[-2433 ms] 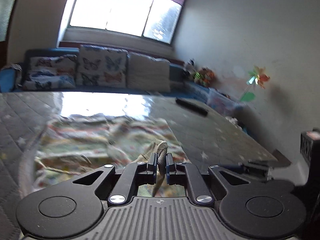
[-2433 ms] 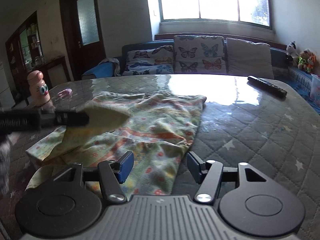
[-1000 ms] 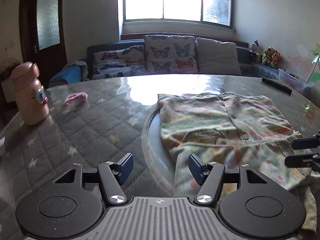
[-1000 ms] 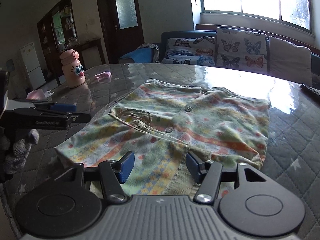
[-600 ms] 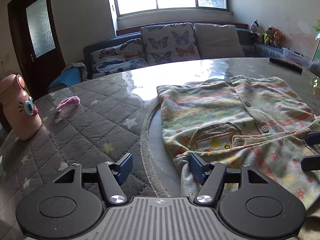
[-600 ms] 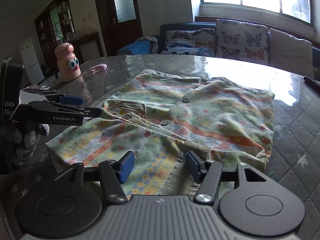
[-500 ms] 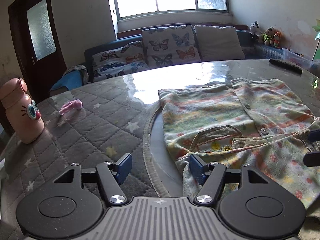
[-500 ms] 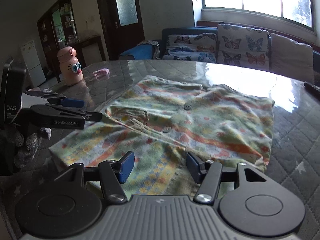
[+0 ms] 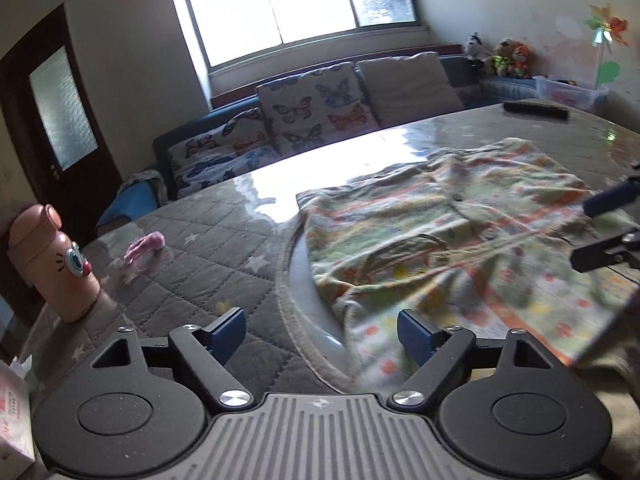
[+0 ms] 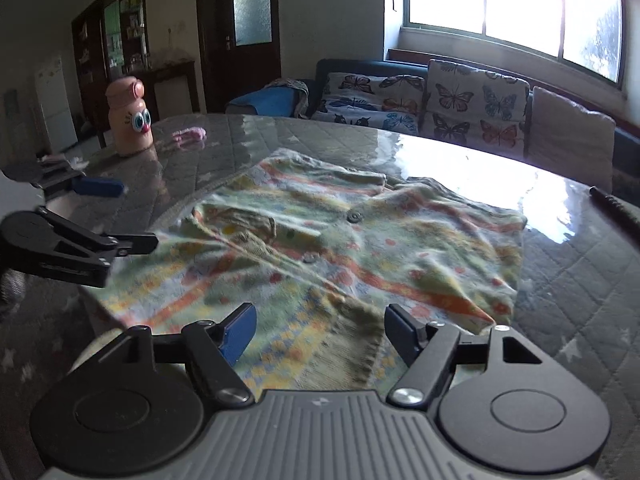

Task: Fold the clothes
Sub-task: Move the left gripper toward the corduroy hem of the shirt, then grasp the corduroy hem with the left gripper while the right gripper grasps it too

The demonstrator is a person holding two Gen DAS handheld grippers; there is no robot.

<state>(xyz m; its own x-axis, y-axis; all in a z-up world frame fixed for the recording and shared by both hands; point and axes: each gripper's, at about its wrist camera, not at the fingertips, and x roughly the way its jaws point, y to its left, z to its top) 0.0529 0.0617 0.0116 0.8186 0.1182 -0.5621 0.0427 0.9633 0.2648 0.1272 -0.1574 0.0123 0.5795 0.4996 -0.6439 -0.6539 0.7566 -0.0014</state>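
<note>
We have the shirt point(image 10: 340, 248) lying flat on the table point(image 10: 580, 280), buttons up, its long axis running from our near edge away toward the sofa point(image 9: 320, 112). Both tongs hang over its near hem. The left tongs point(image 9: 320, 330) have their jaws opening wide with nothing pressed between the pads; only the shirt's left corner lies under the inner pad, bare table under the other. The right tongs point(image 10: 320, 330) are opening too, and hem cloth lies below the gap, though blur makes it hard to say whether a pad brushes it. The right tongs sit squarer over the shirt, so that hand looks nearer. We judge the next grip is at the near hem, folding away toward the sofa.
</note>
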